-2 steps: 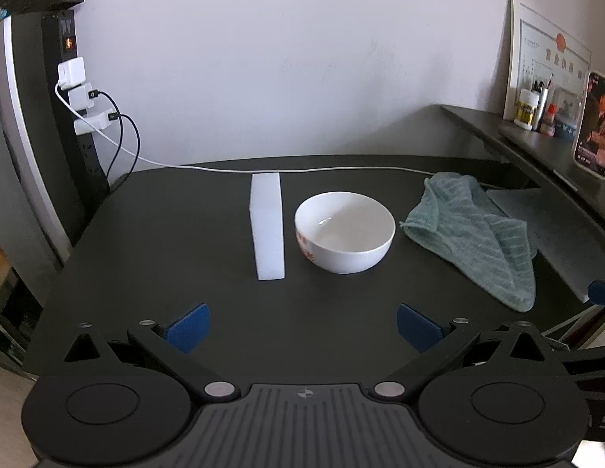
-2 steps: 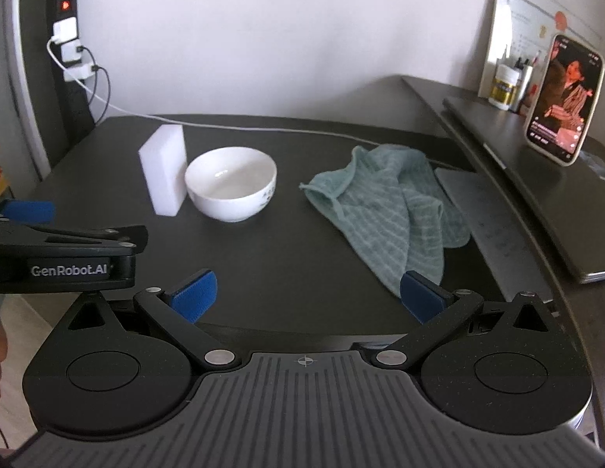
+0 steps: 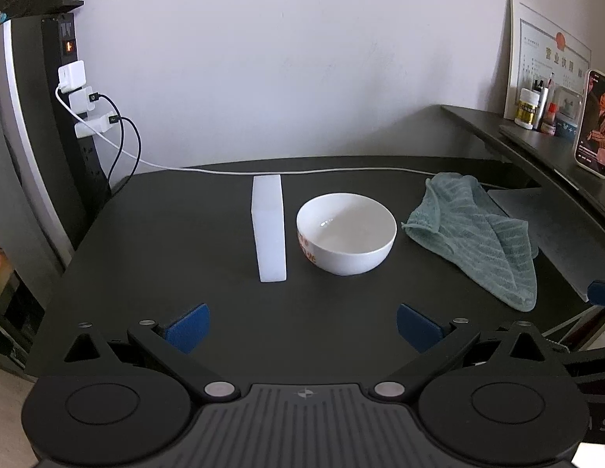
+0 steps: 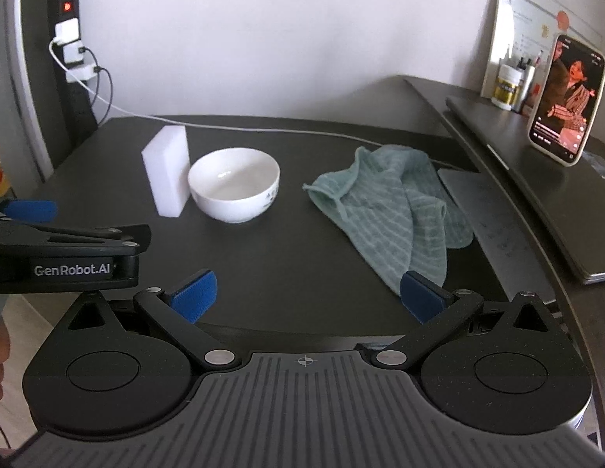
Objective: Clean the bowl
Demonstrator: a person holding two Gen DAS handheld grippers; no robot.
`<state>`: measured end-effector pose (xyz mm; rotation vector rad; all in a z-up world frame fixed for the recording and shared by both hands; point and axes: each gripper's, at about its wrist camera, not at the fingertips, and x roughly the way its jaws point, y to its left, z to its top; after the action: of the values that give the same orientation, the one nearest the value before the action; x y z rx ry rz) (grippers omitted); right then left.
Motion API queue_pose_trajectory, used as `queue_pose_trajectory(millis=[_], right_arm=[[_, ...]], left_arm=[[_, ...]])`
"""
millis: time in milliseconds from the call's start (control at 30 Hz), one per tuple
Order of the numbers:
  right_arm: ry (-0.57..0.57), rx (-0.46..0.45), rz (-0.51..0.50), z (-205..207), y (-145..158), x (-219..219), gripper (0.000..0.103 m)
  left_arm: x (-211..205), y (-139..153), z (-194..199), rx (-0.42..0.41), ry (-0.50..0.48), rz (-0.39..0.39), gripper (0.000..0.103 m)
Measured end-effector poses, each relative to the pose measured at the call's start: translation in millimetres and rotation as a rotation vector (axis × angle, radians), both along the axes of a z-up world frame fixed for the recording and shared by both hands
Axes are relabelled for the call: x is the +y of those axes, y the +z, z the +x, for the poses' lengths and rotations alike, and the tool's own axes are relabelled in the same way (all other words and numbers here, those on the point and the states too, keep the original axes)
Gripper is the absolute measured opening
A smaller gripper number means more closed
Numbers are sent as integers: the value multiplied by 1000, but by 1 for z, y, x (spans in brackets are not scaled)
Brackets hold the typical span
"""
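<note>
Bowl (image 3: pixel 346 233): one, white, upright near the middle of the dark table (image 3: pixel 185 241), empty-looking inside. One white sponge block (image 3: pixel 269 227) standing on edge just beside its left. One green cloth (image 3: pixel 480 230) crumpled apart on its right. Three white chargers (image 3: pixel 83 97) plugged into one power strip. One lit phone (image 4: pixel 567 99) propped on the side shelf. Left gripper (image 3: pixel 300 325): jaws spread wide, holding nothing, short of the bowl. Right gripper (image 4: pixel 306 292): jaws likewise spread, empty, near the cloth's edge.

The dark table (image 3: pixel 185 241) carries a white bowl (image 3: pixel 346 233), with a sponge block (image 3: pixel 268 227) standing just beside it on one side and a green cloth (image 3: pixel 478 230) lying near it on the other.
</note>
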<state>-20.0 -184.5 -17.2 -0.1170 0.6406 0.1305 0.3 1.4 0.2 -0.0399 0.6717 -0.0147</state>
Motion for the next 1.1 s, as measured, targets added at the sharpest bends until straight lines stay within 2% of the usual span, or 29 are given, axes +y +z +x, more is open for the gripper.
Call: queue_pose_trajectory(millis=[67, 233, 467, 1100], right_arm=[[-4, -6, -1, 0, 1, -1, 103], [-7, 1, -26, 5, 0, 5, 103], [25, 3, 24, 6, -1, -7, 103], [34, 24, 19, 8, -3, 0, 103]], left_arm=[[2, 0, 0, 1, 1, -18, 102], [7, 2, 0, -2, -2, 40, 102], [1, 4, 4, 8, 14, 80, 102], [5, 1, 3, 18, 24, 83, 102]])
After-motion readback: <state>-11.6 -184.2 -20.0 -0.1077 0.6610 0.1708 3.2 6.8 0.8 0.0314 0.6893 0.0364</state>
